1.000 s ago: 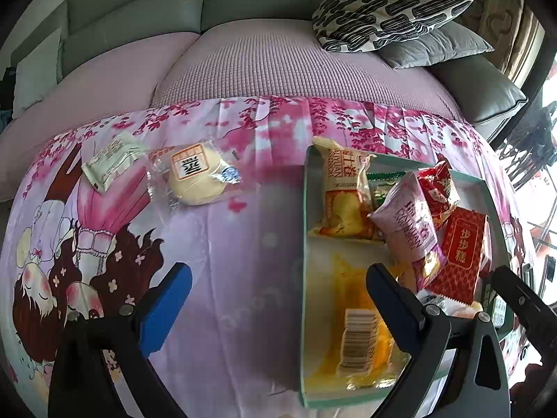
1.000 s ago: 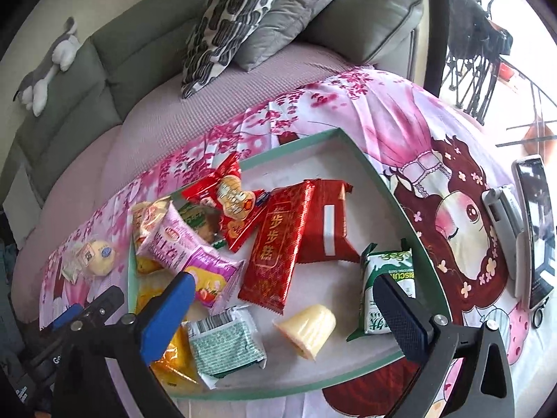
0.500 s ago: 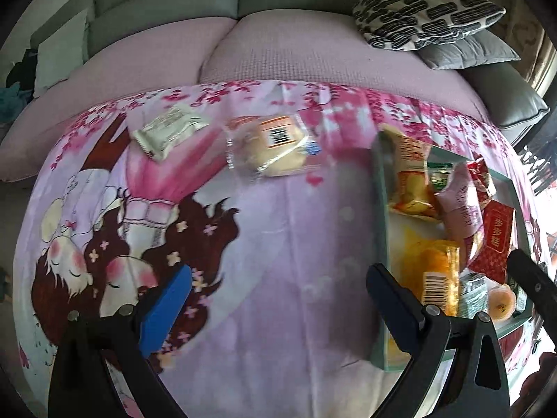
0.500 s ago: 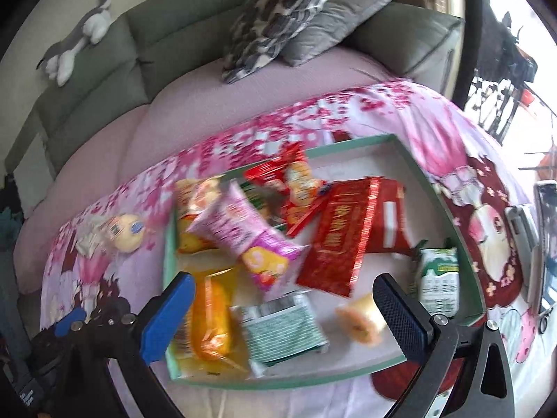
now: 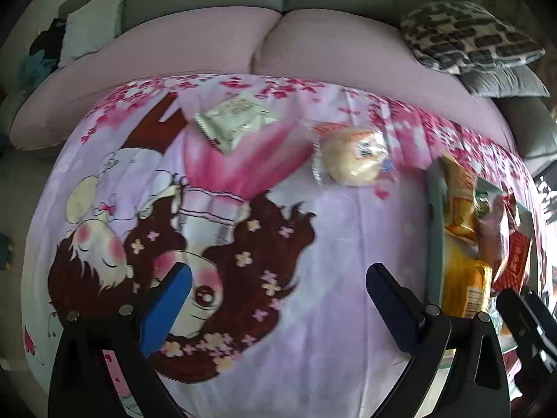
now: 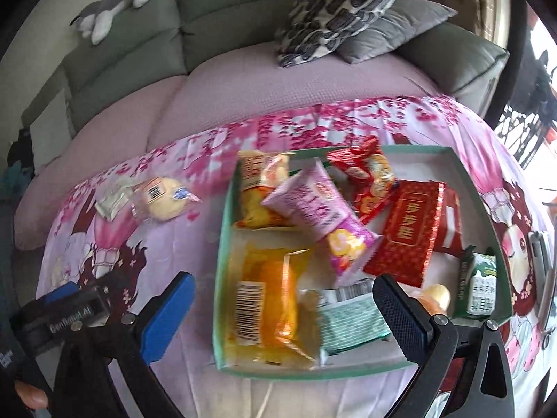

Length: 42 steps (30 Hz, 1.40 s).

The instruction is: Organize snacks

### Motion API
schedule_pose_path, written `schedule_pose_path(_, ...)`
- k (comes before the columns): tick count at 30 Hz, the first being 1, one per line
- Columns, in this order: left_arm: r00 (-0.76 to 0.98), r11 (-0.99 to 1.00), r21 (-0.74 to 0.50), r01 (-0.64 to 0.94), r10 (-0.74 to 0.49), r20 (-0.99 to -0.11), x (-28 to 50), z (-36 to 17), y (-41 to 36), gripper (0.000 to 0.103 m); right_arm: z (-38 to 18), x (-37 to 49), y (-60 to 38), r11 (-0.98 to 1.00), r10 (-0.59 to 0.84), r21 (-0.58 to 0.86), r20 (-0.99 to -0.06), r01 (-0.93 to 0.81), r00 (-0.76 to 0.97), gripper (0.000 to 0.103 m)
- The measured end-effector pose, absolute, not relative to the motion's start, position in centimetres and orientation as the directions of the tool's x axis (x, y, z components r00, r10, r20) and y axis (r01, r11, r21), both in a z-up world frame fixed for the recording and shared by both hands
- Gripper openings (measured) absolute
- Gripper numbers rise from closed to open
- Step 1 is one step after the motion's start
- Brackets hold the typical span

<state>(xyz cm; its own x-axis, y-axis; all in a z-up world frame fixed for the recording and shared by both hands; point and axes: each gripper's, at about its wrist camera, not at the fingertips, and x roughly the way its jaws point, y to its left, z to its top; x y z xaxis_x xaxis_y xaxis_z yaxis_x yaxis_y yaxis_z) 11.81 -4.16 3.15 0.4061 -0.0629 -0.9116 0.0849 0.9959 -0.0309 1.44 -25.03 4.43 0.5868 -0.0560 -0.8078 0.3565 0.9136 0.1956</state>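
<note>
Tray (image 6: 222,244): mostly filled.
Wrapped bun (image 5: 353,160): outside, just left of tray, beside pale packet (image 5: 235,123).
Left gripper (image 5: 278,296): apart, empty, nearer; bun ahead, slightly right.
Right gripper (image 6: 283,308): apart, above tray.

Count, right wrist view: 1 green tray (image 6: 222,230) holding 9 snack items: 1 yellow chip bag (image 6: 261,188), 1 pink pouch (image 6: 323,219), 1 red cracker bag (image 6: 369,177), 2 red flat packs (image 6: 407,233), 1 orange packet (image 6: 268,303), 1 green-striped packet (image 6: 348,320), 1 green biscuit pack (image 6: 480,282), 1 jelly cup (image 6: 435,296). Outside the tray: 2 items, 1 wrapped bun (image 5: 353,163), 1 pale sachet (image 5: 233,125). Cushions: 2 (image 6: 341,10). Plush toy: 1 (image 6: 111,3).
</note>
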Motion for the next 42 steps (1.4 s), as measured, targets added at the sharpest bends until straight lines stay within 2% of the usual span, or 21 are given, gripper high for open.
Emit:
schedule_pose_path(11,0.405,0.998,-0.056,0.039,-0.068,-0.912,13.4,3.5,-1.4,0.1,4.1,2.4,-23.3,0.926,-0.068,0.161,-0.819,0.342,0.569,0.103)
schedule_pose_path(27,0.415,0.986,-0.131,-0.1,-0.078,-0.906,16.6,3.2,5.1,0.1,4.4,6.2,-19.2,0.955,0.024,0.194,-0.803,0.224,0.595,0.103)
schedule_pose_path(37,0.405,0.996,-0.063,0.066,-0.085,-0.911,21.0,2.7,4.4,0.1,3.5,12.1,-18.4,0.953,0.132,0.26,-0.821,0.158,0.556,0.103)
schedule_pose_path(42,0.392,0.982,-0.063,0.18,-0.13,-0.911,23.6,3.0,3.3,0.1,3.1,15.7,-18.9,0.958,0.129,0.241,-0.843,0.153,0.523,0.103)
